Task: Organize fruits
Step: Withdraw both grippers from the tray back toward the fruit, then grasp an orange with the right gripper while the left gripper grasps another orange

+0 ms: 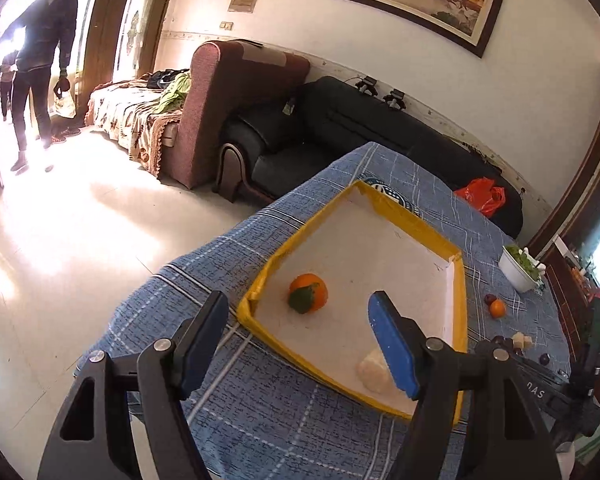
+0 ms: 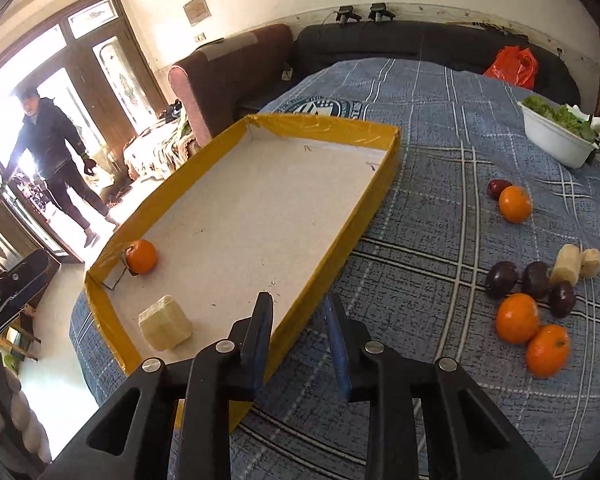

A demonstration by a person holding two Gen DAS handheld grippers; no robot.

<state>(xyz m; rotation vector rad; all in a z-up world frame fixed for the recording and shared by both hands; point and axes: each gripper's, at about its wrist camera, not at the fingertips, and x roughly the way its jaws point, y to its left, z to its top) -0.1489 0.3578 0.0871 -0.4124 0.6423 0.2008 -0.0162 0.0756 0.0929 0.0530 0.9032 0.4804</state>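
left gripper [image 1: 300, 336]: jaws wide apart, empty, over tray's near corner
right gripper [image 2: 300, 340]: jaws part-open, empty, straddling tray's near wall
tray [image 2: 374, 196]: holds one orange [image 2: 141, 256], one pale chunk [image 2: 165, 322]
loose fruit [image 2: 532, 292]: on tablecloth [image 2: 432, 128], right of tray

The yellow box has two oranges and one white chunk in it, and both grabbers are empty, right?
Not quite. The yellow box holds just one orange, plus the one white chunk; the right wrist view shows it. The other oranges lie outside on the blue cloth. The left gripper and right gripper are empty.
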